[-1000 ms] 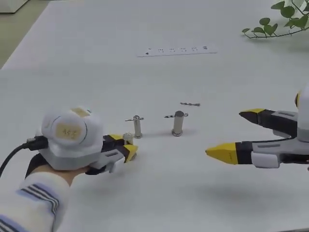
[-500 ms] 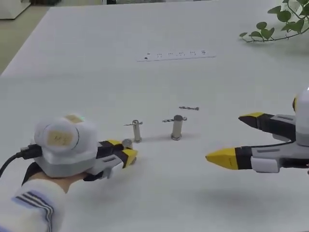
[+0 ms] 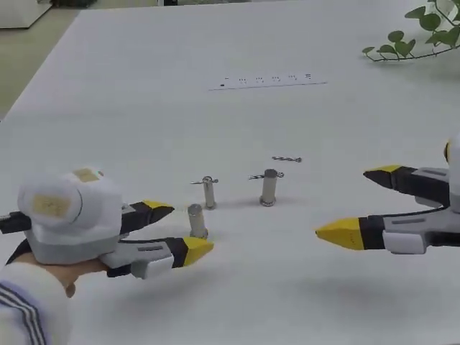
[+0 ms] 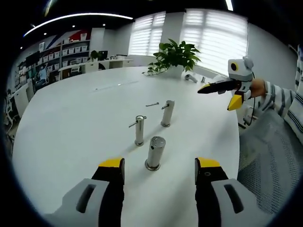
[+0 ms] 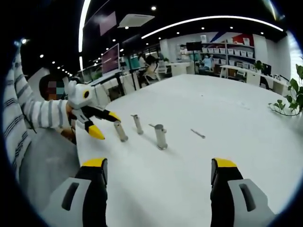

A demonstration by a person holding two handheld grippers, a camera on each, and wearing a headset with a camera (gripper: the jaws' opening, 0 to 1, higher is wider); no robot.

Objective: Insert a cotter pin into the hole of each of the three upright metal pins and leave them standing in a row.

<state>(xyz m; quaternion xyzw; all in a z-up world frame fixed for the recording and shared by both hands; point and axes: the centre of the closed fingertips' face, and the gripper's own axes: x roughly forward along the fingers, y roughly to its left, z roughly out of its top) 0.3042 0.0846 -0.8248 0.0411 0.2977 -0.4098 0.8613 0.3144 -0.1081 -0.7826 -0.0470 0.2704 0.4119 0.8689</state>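
We find three metal pins upright on the desk (image 3: 287,287), in a loose row across the centre of the head view. The middle pin (image 3: 209,192) and the far pin (image 3: 269,187) each carry a cotter pin through the head. The bare pin (image 3: 196,221), lower left of them, has none. The loose cotter pin (image 3: 286,159) lies flat just above and to the right of the far pin.

The left gripper (image 3: 183,228) sits low at lower left with its fingers (image 4: 112,170) released and spread. The bare pin stands at their mouth, touching neither. We judge this a position for steadying that pin during insertion.

The right gripper (image 3: 352,202) hangs at the right of the frame, fingers wide apart and carrying nothing. It is well apart from the row and looks placed to fetch the loose cotter pin.

The route to it is open desk. The power strip (image 3: 269,79) and plant (image 3: 417,36) stay far up the frame. The main risk is brushing the far pin beside the pick point.
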